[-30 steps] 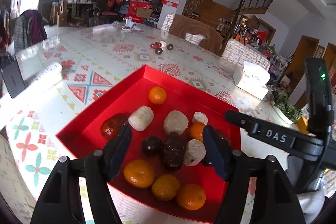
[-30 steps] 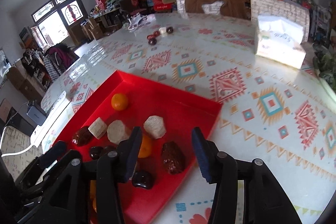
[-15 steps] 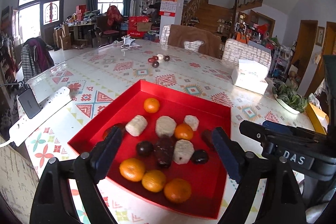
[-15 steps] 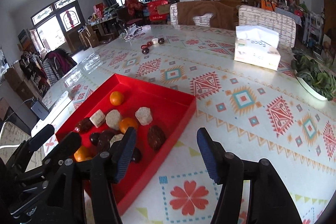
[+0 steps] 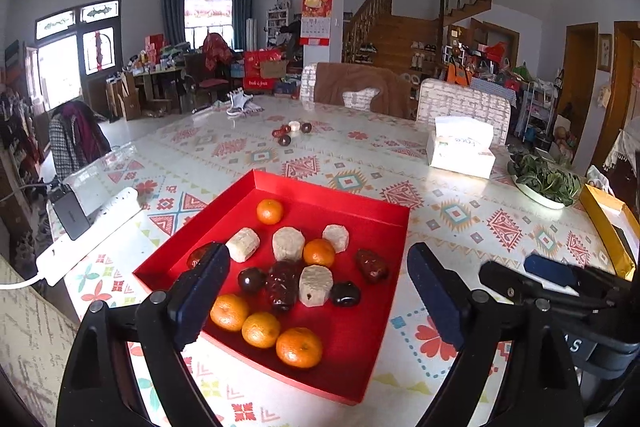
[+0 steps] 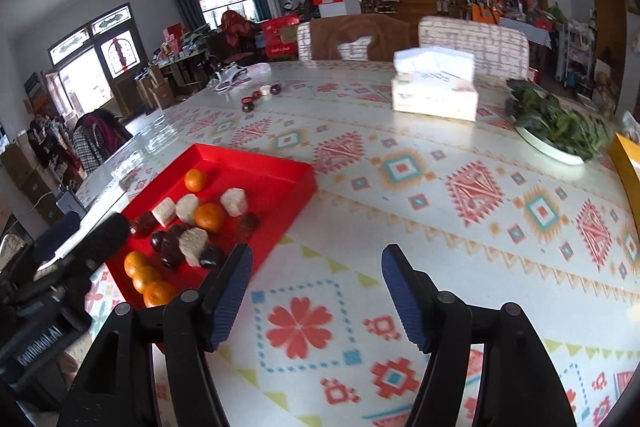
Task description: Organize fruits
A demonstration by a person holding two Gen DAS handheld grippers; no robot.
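A red tray [image 5: 352, 211] [image 6: 280, 171] sits on the patterned table and holds several oranges [image 5: 299, 347], pale cut chunks [image 5: 288, 243] and dark red dates [image 5: 372, 265]. My left gripper [image 5: 316, 297] is open and empty, raised above the tray's near edge. My right gripper [image 6: 316, 287] is open and empty, over bare tablecloth to the right of the tray. A few more dates and one pale piece [image 5: 291, 131] lie loose far back on the table.
A white tissue box [image 5: 460, 147] stands at the back right. A plate of green leaves [image 5: 544, 179] and a yellow box [image 5: 608, 223] lie at the right edge. A white power strip [image 5: 88, 235] lies left of the tray. Chairs stand behind the table.
Both grippers have pulled back and up from the tray, and the left one has opened wider. The right gripper has swung right, off the tray and over the tablecloth. The fruit has not moved.
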